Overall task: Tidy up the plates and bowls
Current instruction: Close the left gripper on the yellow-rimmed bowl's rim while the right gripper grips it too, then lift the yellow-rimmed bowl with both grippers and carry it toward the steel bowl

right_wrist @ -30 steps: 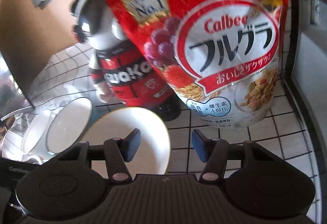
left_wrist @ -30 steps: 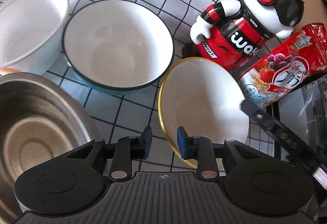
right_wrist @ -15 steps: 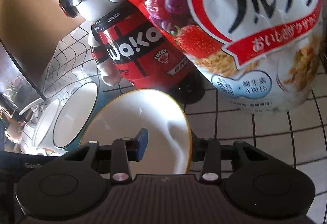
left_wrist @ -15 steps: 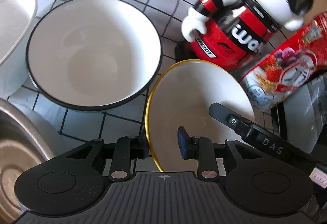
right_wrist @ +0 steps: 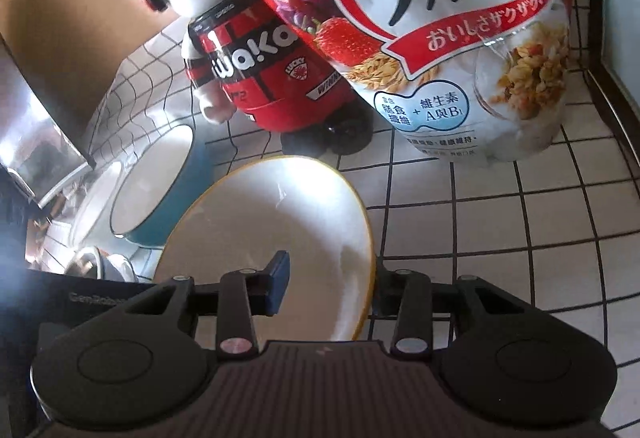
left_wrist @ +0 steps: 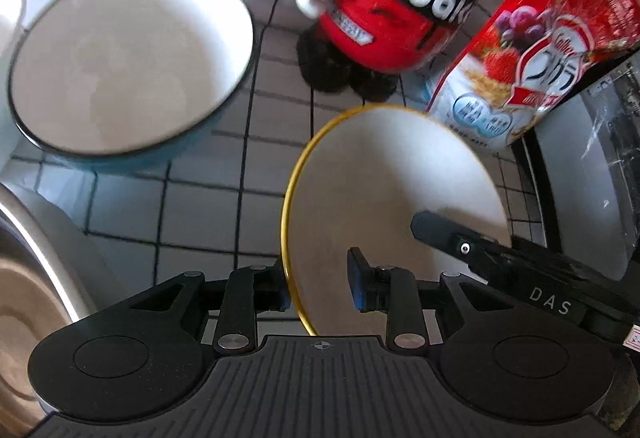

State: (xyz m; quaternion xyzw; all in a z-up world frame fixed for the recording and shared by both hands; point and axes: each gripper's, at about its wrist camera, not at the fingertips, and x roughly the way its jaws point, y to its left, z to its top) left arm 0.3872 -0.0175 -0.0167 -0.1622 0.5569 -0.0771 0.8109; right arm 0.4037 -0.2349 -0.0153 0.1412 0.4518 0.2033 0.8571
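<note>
Straddling rim of white gold-rimmed ceramic bowl [left_wrist: 384, 174], low centre of frame: left gripper [left_wrist: 318, 288], jaws closing, rim between pads. Right gripper [right_wrist: 324, 274] clamped on opposite rim. Blue black-rimmed bowl [left_wrist: 128, 62] upper left; red cereal bag [right_wrist: 432, 22] top.

1. The yellow-rimmed bowl [left_wrist: 396, 178] sits on the tiled counter [left_wrist: 200, 206], nearest both cameras.
2. Left gripper [left_wrist: 318, 284] straddles this bowl's left rim; right gripper [right_wrist: 328, 274] straddles its right rim.
3. Behind the bowl stands the robot figure [right_wrist: 272, 78]; the cereal bag [right_wrist: 460, 38] stands beside it, toward the counter's right edge.
4. The black-rimmed bowl [left_wrist: 128, 62] lies left of the first bowl, apart from it.
5. A metal bowl [left_wrist: 24, 278] lies nearer, at far left.
</note>
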